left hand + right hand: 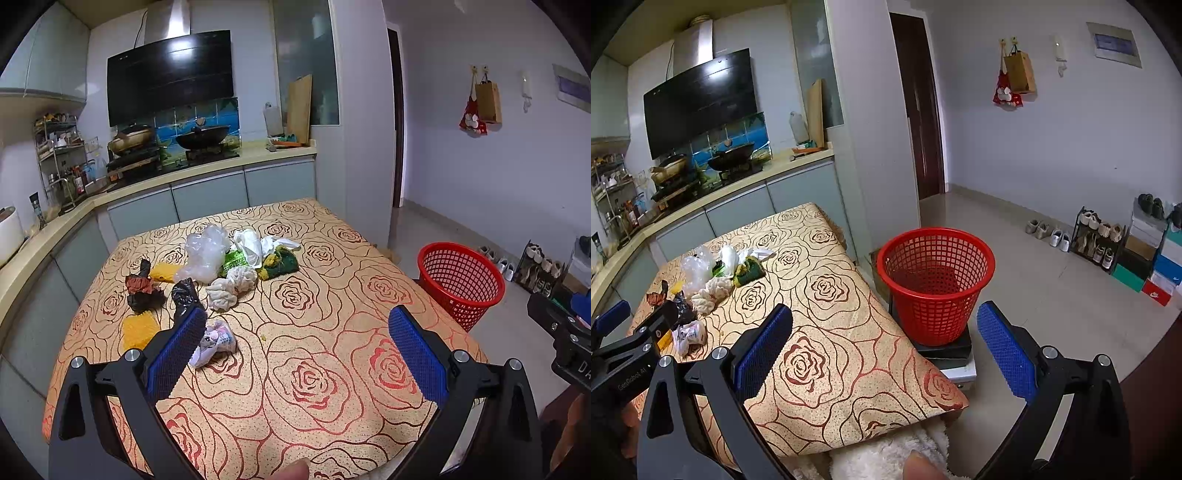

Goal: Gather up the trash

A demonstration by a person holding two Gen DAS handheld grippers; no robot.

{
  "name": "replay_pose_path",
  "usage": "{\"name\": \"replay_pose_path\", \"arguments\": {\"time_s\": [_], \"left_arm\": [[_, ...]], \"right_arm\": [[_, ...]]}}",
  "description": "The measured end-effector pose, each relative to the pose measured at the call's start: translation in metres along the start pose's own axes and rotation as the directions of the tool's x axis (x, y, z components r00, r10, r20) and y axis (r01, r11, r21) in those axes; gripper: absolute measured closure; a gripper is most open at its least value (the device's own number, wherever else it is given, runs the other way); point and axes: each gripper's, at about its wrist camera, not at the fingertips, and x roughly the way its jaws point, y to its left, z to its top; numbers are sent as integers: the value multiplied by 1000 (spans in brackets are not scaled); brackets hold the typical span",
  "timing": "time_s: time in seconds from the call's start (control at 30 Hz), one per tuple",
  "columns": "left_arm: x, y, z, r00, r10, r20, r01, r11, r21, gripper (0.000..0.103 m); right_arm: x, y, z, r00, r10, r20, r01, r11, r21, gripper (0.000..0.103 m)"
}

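Note:
A heap of trash lies on the rose-patterned table (314, 369): clear plastic bags (207, 254), crumpled white paper (231, 286), a green and yellow wrapper (280, 262), black bags (184, 295), yellow pieces (138, 332) and a small printed wrapper (216, 343). My left gripper (295, 347) is open and empty above the near table, its left finger beside the printed wrapper. My right gripper (884, 347) is open and empty over the table's right edge, facing the red mesh basket (934, 280) on the floor. The basket also shows in the left wrist view (461, 280).
A kitchen counter (207, 170) with a stove and pans runs behind and left of the table. The basket stands on a stack of flat boxes (949, 354). A shoe rack (1100, 240) and shoe boxes (1156, 269) line the right wall. A dark doorway (916, 110) is behind.

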Motion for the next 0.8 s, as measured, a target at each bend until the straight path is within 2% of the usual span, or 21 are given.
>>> {"name": "replay_pose_path", "arguments": {"time_s": [0.8], "left_arm": [[-1, 10, -3, 1000, 10, -4, -10, 1000, -28, 7]], "right_arm": [[4, 7, -2, 1000, 5, -10, -5, 1000, -13, 5]]}}
